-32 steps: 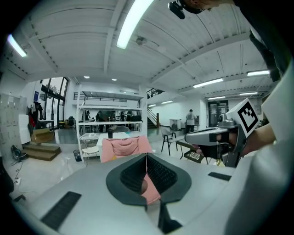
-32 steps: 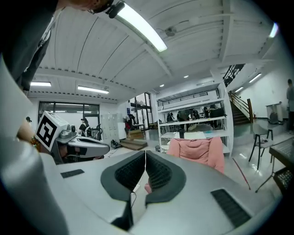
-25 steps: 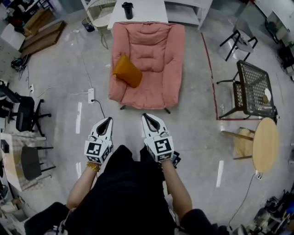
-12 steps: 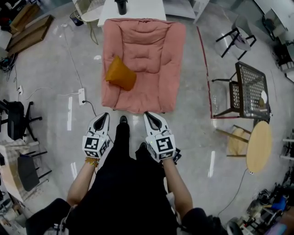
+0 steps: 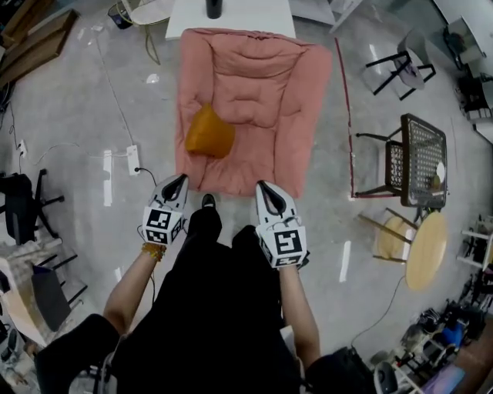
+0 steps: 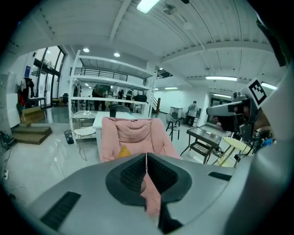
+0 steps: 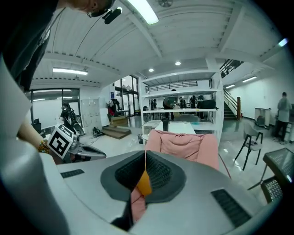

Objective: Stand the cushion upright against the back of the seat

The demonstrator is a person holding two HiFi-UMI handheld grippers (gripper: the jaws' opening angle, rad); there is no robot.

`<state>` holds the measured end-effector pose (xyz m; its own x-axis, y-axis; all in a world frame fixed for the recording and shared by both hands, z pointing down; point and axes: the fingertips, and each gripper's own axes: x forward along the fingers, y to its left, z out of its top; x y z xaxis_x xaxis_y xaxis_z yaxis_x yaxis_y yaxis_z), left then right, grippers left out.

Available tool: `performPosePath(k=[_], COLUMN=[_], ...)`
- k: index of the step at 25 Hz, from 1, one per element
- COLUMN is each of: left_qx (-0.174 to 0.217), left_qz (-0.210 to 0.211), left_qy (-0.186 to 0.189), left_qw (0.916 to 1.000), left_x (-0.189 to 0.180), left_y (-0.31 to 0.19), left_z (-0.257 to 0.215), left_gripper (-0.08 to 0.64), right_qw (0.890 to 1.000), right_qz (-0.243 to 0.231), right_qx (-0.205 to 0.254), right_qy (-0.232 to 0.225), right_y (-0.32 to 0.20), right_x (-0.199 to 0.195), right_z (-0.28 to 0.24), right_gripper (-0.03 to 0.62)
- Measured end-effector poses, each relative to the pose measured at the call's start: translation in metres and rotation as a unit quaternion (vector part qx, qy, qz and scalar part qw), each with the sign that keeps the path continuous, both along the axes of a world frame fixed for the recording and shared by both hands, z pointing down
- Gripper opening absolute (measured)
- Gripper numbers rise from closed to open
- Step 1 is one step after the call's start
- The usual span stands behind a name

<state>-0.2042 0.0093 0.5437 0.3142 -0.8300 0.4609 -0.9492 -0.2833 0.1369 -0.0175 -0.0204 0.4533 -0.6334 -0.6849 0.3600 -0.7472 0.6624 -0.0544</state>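
Both tools closed and empty, held before the pink armchair where the orange cushion lies.

In the head view the left tool [image 5: 181,178] and the right tool [image 5: 263,185] sit at the centre of the frame, side by side. Each has its jaws pressed together with nothing between them, and their tips point up the frame at the front edge of the pink armchair [image 5: 262,85]. The orange cushion [image 5: 209,132] rests on the left side of the seat, tilted against the left arm pad. It is apart from the backrest and from both tools. Behind the armchair, at the top of the frame, a white table [image 5: 254,8] carries a dark cup [image 5: 213,6]. A black mesh chair [image 5: 422,158] and a round wooden table [image 5: 427,250] stand at the right, beyond a red floor line [image 5: 346,108].
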Motion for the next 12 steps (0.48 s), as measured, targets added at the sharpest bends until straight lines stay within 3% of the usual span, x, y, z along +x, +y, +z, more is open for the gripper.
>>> performPosePath(k=[9, 12], left_qx=[-0.096, -0.131], left_qz=[-0.011, -0.025], left_qy=[-0.021, -0.011], left_qw=[0.9951, 0.9910], left_x=[-0.042, -0.046], left_y=[-0.052, -0.062], left_z=[0.091, 0.123], left_gripper=[0.020, 0.080], right_qw=[1.000, 0.999], right_qz=[-0.002, -0.020], right_qx=[-0.006, 0.010], right_qy=[0.015, 0.033], right_y=[-0.049, -0.061], right_x=[0.010, 0.022], right_z=[0.004, -0.003], right_gripper=[0.015, 0.015])
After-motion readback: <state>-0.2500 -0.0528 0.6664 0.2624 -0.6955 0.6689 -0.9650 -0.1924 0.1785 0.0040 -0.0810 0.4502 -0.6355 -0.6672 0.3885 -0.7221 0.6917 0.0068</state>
